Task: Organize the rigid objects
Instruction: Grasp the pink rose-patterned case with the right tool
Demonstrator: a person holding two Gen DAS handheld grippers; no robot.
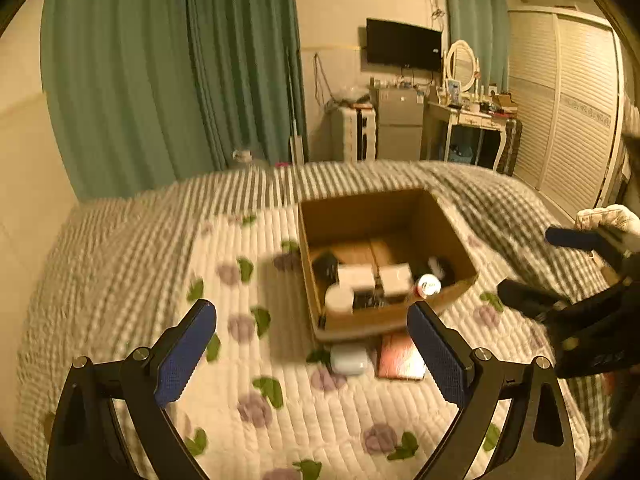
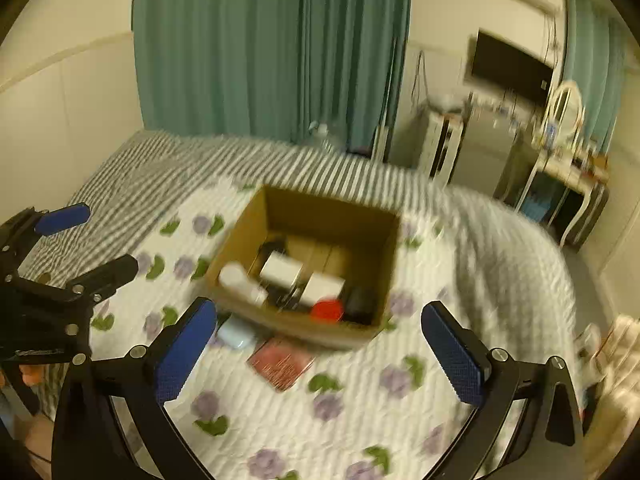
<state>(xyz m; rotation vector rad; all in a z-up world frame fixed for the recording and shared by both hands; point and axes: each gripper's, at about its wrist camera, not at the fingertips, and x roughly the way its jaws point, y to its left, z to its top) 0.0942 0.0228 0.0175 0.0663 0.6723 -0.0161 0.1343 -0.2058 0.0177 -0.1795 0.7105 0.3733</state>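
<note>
An open cardboard box [image 1: 452, 220] [image 2: 376, 240] sits on the flowered quilt. It holds white boxes [image 1: 394, 278] [image 2: 280, 270], a white bottle [image 2: 240, 280], a red-capped item [image 2: 327, 310] and dark items. In front of the box lie a small pale blue case [image 1: 349, 358] [image 2: 236, 334] and a pink-red flat box [image 1: 400, 358] [image 2: 280, 362]. My left gripper [image 1: 312, 320] is open and empty above the quilt, near the case. My right gripper [image 2: 318, 322] is open and empty, in front of the box. Each gripper shows in the other's view: right [image 1: 540, 264], left [image 2: 96, 240].
The bed has a striped blanket [image 1: 160, 208] around the quilt. Green curtains [image 1: 172, 80], a wall TV [image 1: 404, 46], a small fridge [image 1: 400, 120], a dressing table [image 1: 472, 120] and a louvred wardrobe [image 1: 568, 100] stand beyond the bed.
</note>
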